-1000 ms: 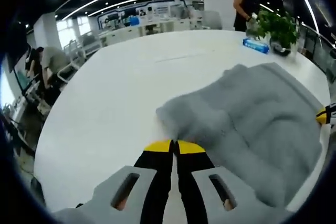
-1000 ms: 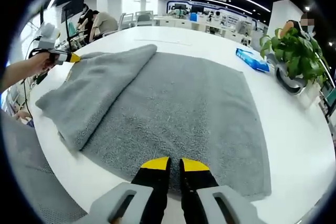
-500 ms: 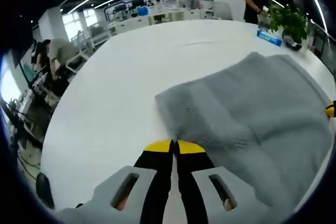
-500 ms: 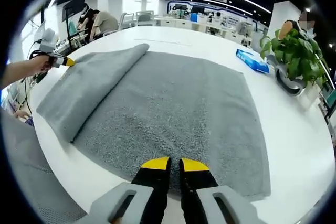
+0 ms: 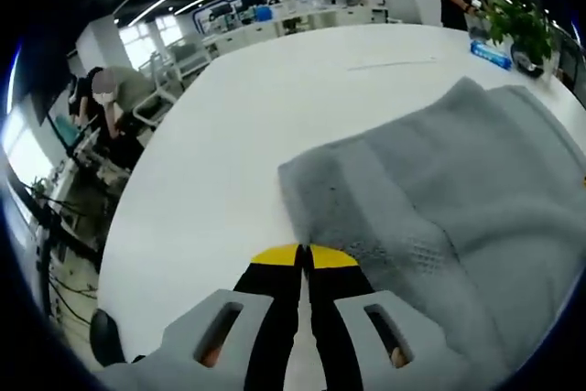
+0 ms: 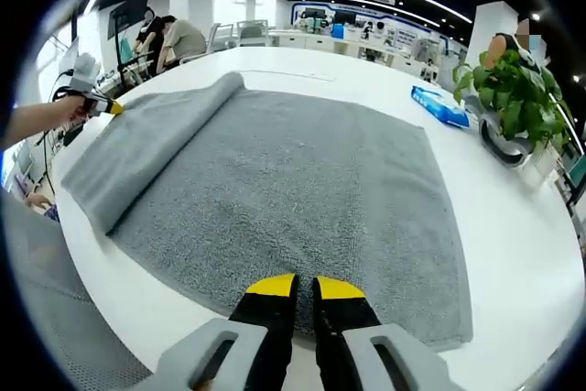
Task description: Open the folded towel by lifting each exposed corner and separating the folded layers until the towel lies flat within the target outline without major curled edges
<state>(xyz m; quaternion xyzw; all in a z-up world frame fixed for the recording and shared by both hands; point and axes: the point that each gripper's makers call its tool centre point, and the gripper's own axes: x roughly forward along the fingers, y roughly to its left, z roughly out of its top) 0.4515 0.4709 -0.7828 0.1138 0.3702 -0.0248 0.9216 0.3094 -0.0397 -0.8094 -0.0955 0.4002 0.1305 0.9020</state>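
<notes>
A big gray towel (image 6: pixel 302 190) lies on a white table (image 6: pixel 513 226), and most of it is spread out flat. One side of the towel is folded over in a long flap (image 6: pixel 137 148). The left gripper (image 6: pixel 108 106) is at the far end of that flap, held by a person's hand (image 6: pixel 64 112); its yellow-tipped jaws are pressed together, with the towel's edge right at the tips. The right gripper (image 6: pixel 305 288) sits at the near edge of the towel, jaws pressed together, holding nothing. A green plant (image 6: pixel 513 89) and a blue pack (image 6: pixel 441 103) stand on the table beyond the towel.
</notes>
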